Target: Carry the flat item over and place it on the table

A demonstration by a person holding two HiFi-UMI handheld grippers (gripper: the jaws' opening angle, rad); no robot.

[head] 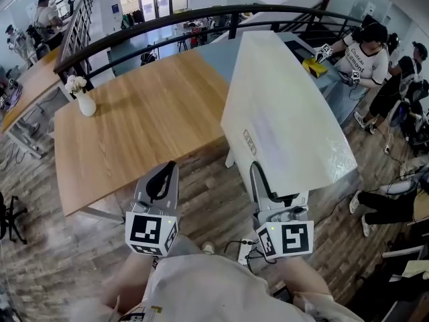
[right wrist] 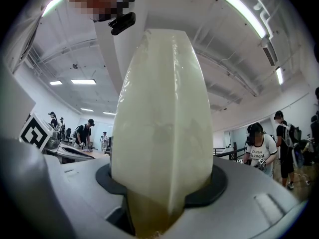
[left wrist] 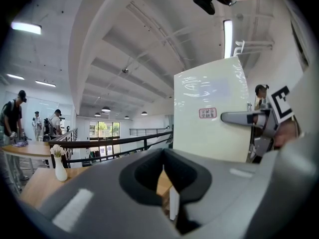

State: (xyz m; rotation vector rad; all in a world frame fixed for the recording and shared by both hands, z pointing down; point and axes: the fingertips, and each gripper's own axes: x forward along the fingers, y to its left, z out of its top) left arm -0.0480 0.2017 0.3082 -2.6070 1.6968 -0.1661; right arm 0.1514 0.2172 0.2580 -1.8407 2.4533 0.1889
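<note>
A large white flat board (head: 281,113) stands edge-up in my right gripper (head: 258,174), whose jaws are shut on its lower edge. In the right gripper view the board (right wrist: 164,108) rises straight out of the gripper (right wrist: 167,193) and fills the middle. It hangs above the floor just right of the wooden table (head: 134,126), covering that table's right edge in the head view. My left gripper (head: 164,173) is beside it, over the table's near edge, shut and holding nothing. In the left gripper view (left wrist: 167,183) the board (left wrist: 209,118) shows at the right.
A white vase with flowers (head: 84,99) stands at the table's far left corner. A dark railing (head: 167,22) runs behind the table. Several people (head: 365,56) stand at the right, and another wooden table (head: 30,86) is at the left. Cables (head: 241,247) lie on the floor.
</note>
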